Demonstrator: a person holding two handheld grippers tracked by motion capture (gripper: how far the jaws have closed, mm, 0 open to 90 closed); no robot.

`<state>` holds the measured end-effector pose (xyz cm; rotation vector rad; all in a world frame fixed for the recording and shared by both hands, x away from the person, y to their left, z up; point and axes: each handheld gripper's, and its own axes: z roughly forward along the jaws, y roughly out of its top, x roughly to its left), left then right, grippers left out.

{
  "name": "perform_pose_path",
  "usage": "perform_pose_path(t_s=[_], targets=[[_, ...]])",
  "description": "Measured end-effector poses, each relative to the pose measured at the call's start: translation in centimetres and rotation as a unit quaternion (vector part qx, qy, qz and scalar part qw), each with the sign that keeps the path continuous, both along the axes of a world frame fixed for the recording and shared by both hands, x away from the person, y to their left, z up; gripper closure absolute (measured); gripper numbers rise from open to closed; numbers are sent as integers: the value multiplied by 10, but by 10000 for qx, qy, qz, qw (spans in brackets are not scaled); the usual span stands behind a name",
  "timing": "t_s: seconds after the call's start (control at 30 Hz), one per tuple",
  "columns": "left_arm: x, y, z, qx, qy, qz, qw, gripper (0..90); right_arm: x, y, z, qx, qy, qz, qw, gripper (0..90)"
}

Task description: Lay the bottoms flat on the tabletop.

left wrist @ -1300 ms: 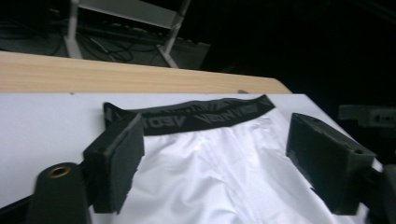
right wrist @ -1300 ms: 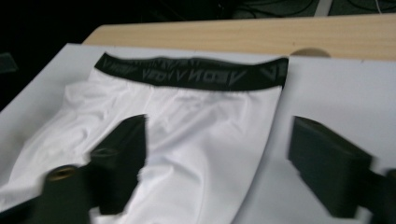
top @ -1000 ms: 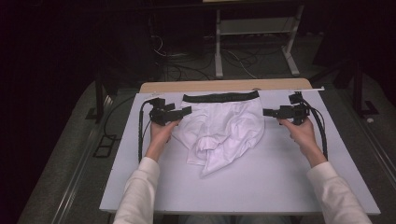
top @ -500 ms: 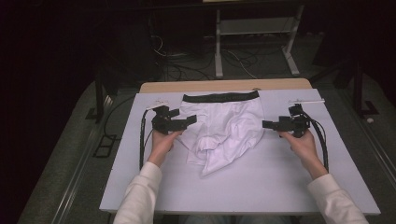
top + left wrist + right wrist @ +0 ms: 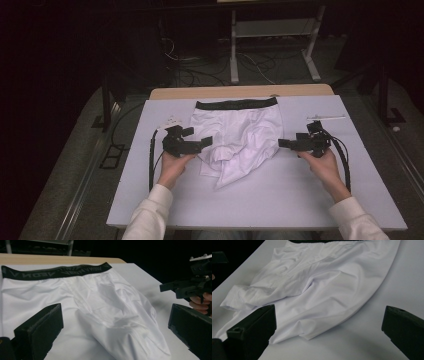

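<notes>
Left gripper point(image 5: 206, 142), right gripper point(image 5: 281, 143): jaws wide, empty, flanking white boxer briefs point(image 5: 240, 137). Folding step; next: pinch leg edges.

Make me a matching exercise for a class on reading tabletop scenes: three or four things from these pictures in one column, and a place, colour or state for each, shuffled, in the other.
Things:
1. waistband
2. white underwear
3. left tongs
4. right tongs

Descriptions:
A. open, at the garment's right edge
B. black, at the far end of the garment
C. rumpled, lying on the white table
D. open, at the garment's left edge

Pairs: 1-B, 2-C, 3-D, 4-A
</notes>
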<state>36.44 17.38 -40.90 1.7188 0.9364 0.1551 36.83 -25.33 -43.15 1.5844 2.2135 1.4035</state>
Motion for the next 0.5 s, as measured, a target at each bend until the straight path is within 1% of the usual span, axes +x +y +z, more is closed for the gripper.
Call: perform_pose_path(t_s=[0.1,0.17,0.23,0.3,0.33,0.4,0.5], targets=[[-7,-5,-1,135,7,-151,9998,0,-5,3,-2,1,31,37,10000,0],[-11,-8,-2,187,25,-243,9995,0,-7,4,-4,-9,84,65,9999,0],[-14,-11,-3,321,94,-386,9987,0,-9,5,-5,-10,101,77,9999,0],[-18,-14,-5,451,76,-464,9979,0,-12,5,-6,66,147,78,9998,32],[-20,-14,-5,494,93,-494,9975,0,-13,5,-7,91,175,81,9998,33],[-24,-16,-7,511,143,-567,9970,0,-15,6,-10,114,282,84,9995,40],[-30,-19,-8,573,180,-707,9957,0,-17,10,-13,62,381,152,9991,46]])
